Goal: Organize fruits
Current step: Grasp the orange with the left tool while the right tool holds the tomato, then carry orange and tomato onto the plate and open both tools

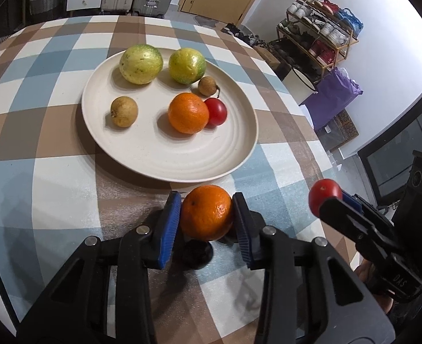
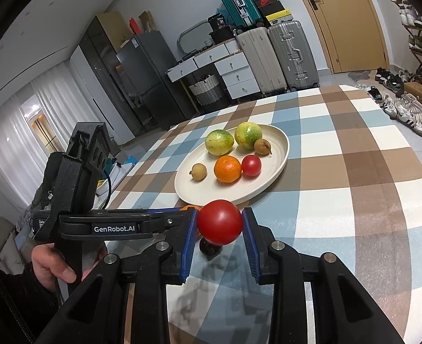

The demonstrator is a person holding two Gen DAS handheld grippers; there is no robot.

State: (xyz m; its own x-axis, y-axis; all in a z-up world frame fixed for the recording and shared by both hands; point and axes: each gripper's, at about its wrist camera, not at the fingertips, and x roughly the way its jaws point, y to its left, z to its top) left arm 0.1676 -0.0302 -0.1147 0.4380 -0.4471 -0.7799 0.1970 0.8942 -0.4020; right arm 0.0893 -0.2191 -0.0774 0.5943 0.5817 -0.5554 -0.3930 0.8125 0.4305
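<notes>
A cream plate (image 1: pixel 159 157) (image 2: pixel 268 183) on the checked tablecloth holds two green-yellow fruits (image 1: pixel 141 63) (image 1: pixel 187 65), two small brown fruits (image 1: pixel 124 111) (image 1: pixel 208 86), an orange (image 1: pixel 188 113) (image 2: pixel 227 168) and a red tomato (image 1: pixel 216 111) (image 2: pixel 251 165). My left gripper (image 1: pixel 206 213) is shut on a second orange (image 1: pixel 206 212), held just above the table before the plate's near rim. My right gripper (image 2: pixel 219 226) is shut on a second red tomato (image 2: pixel 219 221) (image 1: pixel 324 195), held in the air to the right of the left gripper. A dark round fruit (image 1: pixel 196 253) (image 2: pixel 209 248) lies on the cloth under the grippers.
The table (image 2: pixel 354 172) has a brown, blue and white checked cloth. Suitcases (image 2: pixel 277 54), white drawers (image 2: pixel 234 68) and a door (image 2: pixel 348 20) stand behind it. A shoe rack (image 1: pixel 320 34) and a purple bag (image 1: pixel 331 97) are off the table's right edge.
</notes>
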